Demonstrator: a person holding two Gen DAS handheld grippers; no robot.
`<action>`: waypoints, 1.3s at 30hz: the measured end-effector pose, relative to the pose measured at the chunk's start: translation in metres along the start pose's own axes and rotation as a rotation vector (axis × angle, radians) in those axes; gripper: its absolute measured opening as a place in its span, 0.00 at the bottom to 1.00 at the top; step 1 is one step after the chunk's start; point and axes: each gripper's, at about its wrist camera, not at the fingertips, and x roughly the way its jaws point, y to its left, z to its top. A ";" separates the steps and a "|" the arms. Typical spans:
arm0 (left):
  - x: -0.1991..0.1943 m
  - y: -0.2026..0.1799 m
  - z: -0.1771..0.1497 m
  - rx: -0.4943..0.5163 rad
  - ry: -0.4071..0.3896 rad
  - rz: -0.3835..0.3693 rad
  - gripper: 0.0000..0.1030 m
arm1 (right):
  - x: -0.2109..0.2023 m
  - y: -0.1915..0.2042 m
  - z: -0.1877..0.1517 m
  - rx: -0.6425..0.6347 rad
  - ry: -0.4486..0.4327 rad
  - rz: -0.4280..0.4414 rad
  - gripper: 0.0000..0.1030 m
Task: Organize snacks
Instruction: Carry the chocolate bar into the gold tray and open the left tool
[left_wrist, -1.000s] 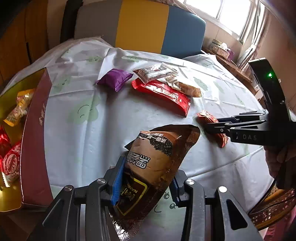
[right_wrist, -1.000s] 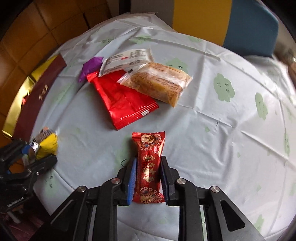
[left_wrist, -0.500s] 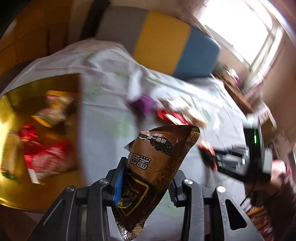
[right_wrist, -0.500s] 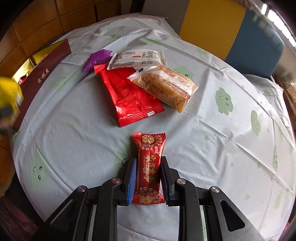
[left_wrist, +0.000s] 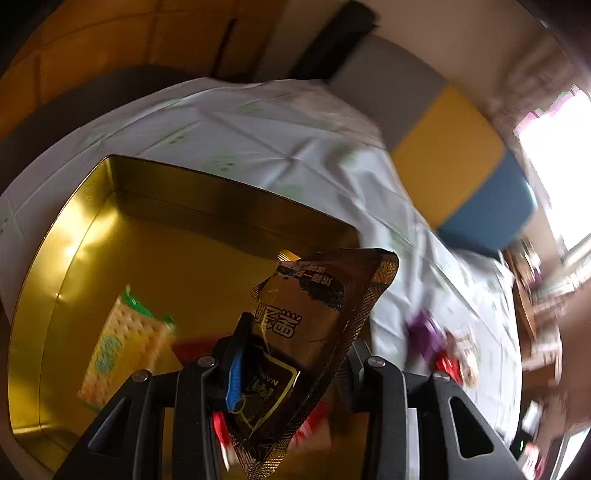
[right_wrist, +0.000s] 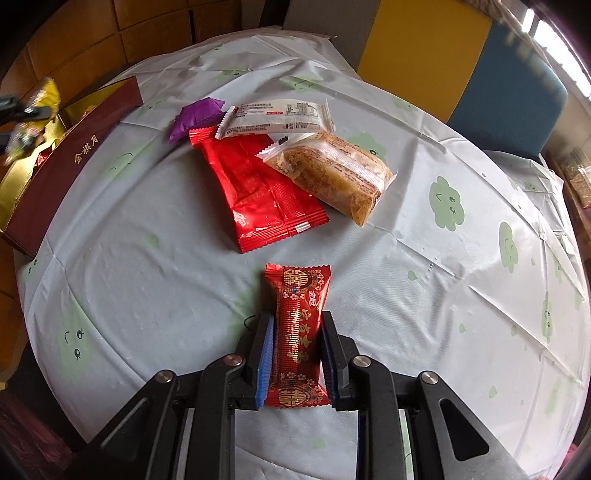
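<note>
We had both tools loaded. Our left gripper (left_wrist: 291, 354) was clamped on the brown-and-gold snack packet (left_wrist: 314, 328), which stood up between the jaws with its crimped top leaning toward one o'clock. In the left wrist view the packet hung above the open gold tin (left_wrist: 177, 236), whose floor spread from nine o'clock round to the centre. A yellow waffle-patterned packet (left_wrist: 122, 347) lay inside at about eight o'clock, and something red showed low behind the jaws, too blurred to name.

Our right gripper (right_wrist: 297, 354) was closed on the small red sweet with gold lettering (right_wrist: 299, 321), held over the tablecloth (right_wrist: 461, 258) at six o'clock in its own view. Ahead at twelve o'clock lay the loose pile: a large red packet (right_wrist: 258, 192), a clear-wrapped brown cake (right_wrist: 336, 173) resting partly on it, a white bar (right_wrist: 273, 118) and a purple packet (right_wrist: 197, 114). The tin's maroon wall (right_wrist: 74, 166) sat at ten o'clock.

We judged the step in hand to be the left-hand drop into the tin. The next move called for lowering the packet over bare floor, clear of the yellow one, then parting the jaws. The right-hand sweet would want the same trip toward ten o'clock.
</note>
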 end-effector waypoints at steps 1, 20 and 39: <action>0.005 0.002 0.004 -0.007 0.005 0.001 0.39 | 0.000 0.000 0.000 0.000 0.000 0.001 0.24; 0.011 0.016 0.031 -0.031 -0.032 0.086 0.69 | 0.000 0.000 0.001 -0.005 -0.005 -0.010 0.24; -0.088 -0.034 -0.095 0.277 -0.249 0.286 0.67 | -0.002 0.005 -0.001 -0.042 -0.023 -0.046 0.24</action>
